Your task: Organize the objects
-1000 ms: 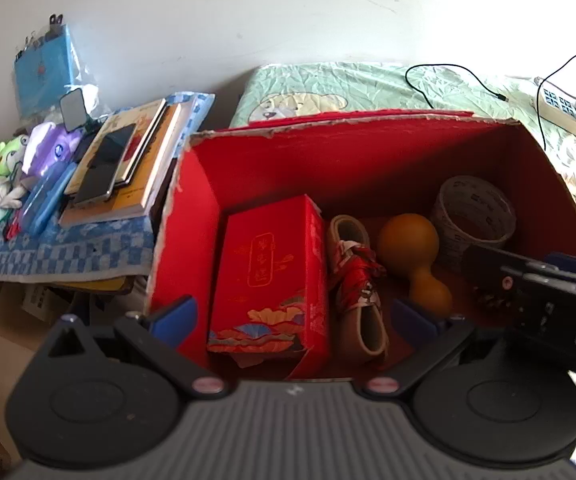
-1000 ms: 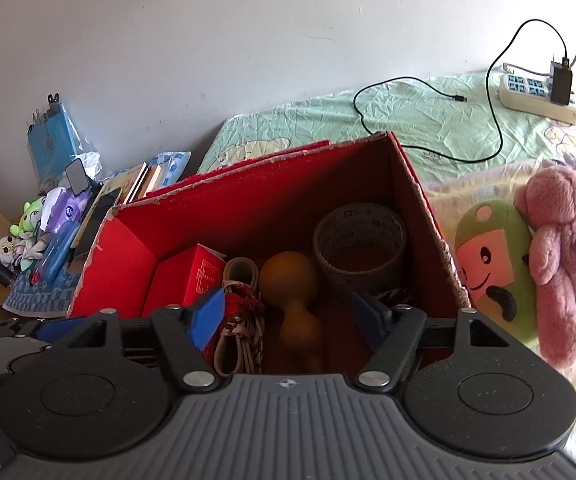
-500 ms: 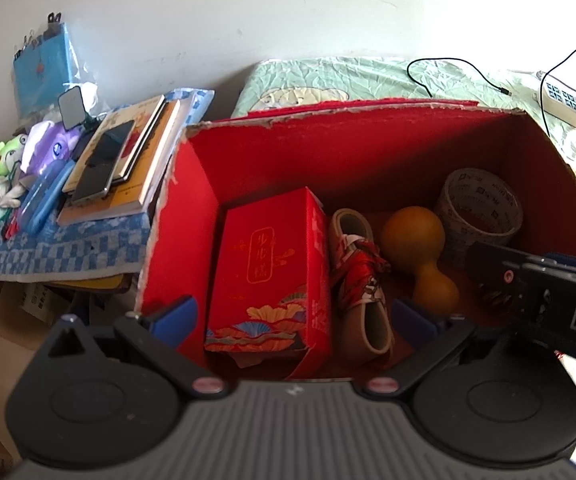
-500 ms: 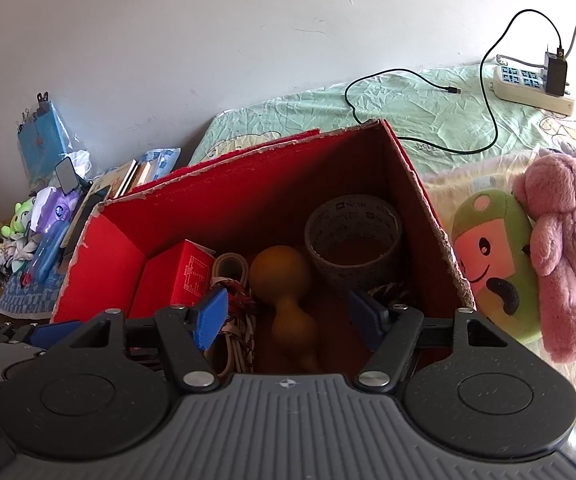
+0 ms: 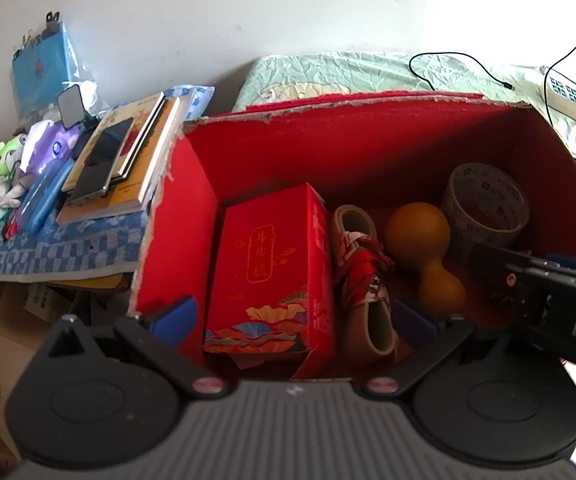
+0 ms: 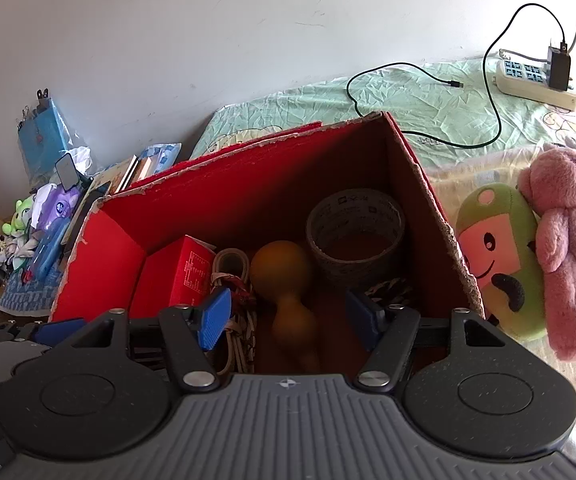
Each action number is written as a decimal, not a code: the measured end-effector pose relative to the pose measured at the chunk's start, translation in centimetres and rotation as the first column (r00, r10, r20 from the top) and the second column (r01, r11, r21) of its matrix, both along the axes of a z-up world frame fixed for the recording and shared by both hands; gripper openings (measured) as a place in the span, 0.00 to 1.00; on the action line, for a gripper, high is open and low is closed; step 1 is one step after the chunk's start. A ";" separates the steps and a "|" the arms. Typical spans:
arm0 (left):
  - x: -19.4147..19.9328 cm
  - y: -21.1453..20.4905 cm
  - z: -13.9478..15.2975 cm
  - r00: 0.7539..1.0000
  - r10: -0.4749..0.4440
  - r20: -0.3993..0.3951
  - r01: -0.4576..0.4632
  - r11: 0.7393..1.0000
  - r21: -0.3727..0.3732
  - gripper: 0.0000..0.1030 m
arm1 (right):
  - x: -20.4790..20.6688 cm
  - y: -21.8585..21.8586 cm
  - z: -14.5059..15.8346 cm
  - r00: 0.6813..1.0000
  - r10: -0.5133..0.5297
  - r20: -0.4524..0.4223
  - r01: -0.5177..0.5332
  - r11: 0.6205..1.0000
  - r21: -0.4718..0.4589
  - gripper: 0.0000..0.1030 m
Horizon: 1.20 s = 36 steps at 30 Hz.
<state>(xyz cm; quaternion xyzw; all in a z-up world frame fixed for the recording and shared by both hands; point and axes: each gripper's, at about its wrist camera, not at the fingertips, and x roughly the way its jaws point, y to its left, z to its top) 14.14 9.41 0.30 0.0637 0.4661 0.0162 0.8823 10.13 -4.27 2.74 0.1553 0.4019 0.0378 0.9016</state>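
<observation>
Both grippers angle down over the near edge of the red box (image 5: 368,148). Left gripper (image 5: 294,320) jaws wide, empty. Right gripper (image 6: 285,314) jaws apart, just closing slightly, straddling the orange gourd (image 6: 283,276) without touching. Tape roll (image 6: 354,236) in far right corner.
</observation>
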 end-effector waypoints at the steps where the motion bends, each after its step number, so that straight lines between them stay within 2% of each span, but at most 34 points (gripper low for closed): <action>1: 0.0 0.0 -0.1 1.000 -0.001 -0.002 0.001 1.000 0.002 0.99 | 0.0 0.0 0.0 1.000 -0.002 -0.002 0.002 1.000 0.001 0.65; 17: -0.1 -0.1 -0.8 1.000 0.002 0.011 -0.002 1.000 0.026 0.99 | -0.3 0.1 -0.1 1.000 0.005 0.008 -0.005 1.000 -0.022 0.63; 24: -0.1 -0.2 -0.9 1.000 -0.007 0.016 0.007 1.000 0.028 0.99 | -0.8 0.0 -0.1 1.000 -0.014 0.028 0.015 0.999 -0.036 0.54; 36: 0.0 -0.1 -0.8 1.000 -0.023 0.019 0.022 1.000 0.013 0.99 | -0.7 0.1 -0.1 1.000 -0.019 0.025 0.020 0.999 -0.040 0.54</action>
